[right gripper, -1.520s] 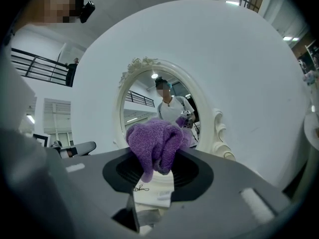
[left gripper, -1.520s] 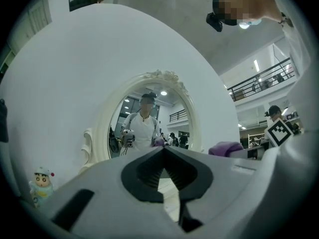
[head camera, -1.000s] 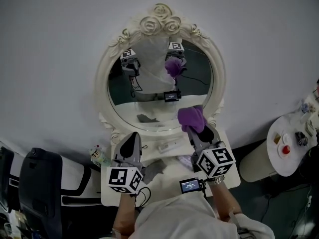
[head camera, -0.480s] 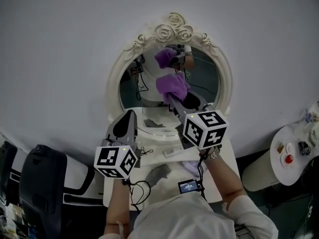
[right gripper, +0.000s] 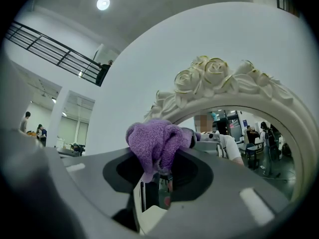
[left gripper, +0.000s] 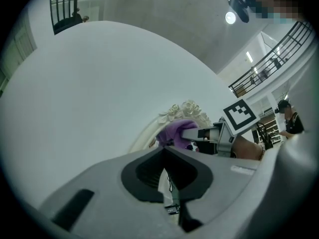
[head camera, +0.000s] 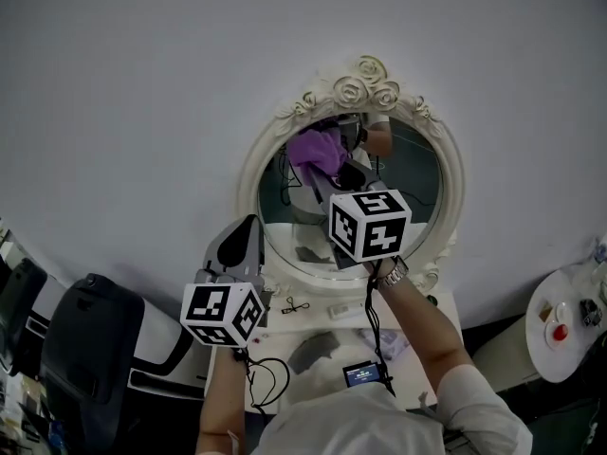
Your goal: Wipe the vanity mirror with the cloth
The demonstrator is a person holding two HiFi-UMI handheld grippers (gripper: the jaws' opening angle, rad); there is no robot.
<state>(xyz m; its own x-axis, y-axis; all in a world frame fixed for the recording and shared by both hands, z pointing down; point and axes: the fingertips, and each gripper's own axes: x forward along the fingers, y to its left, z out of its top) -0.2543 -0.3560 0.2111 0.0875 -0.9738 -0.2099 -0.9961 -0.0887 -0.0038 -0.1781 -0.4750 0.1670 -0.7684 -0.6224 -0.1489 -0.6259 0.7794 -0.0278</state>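
The oval vanity mirror (head camera: 417, 197) hangs on the white wall in a cream frame topped with carved roses (head camera: 365, 74). My right gripper (head camera: 329, 166) is shut on the purple cloth (head camera: 316, 148), and the cloth lies against the glass at its upper left, just under the frame. In the right gripper view the cloth (right gripper: 154, 146) bulges out of the jaws below the rose frame (right gripper: 214, 81). My left gripper (head camera: 248, 226) is shut with nothing in it, left of the mirror's lower edge and away from the glass. The left gripper view shows the cloth (left gripper: 175, 132) and the frame (left gripper: 187, 111).
A white vanity table (head camera: 441, 316) stands below the mirror. On it lie an eyelash curler (head camera: 292, 305), a grey object (head camera: 318, 354) and a small screen device (head camera: 364, 375) with cables. A black chair (head camera: 85, 349) is at the left, a round side table (head camera: 569, 325) at the right.
My right gripper has carried the cloth from the mirror's lower right up across the glass to its upper left. The left gripper has stayed low beside the mirror.
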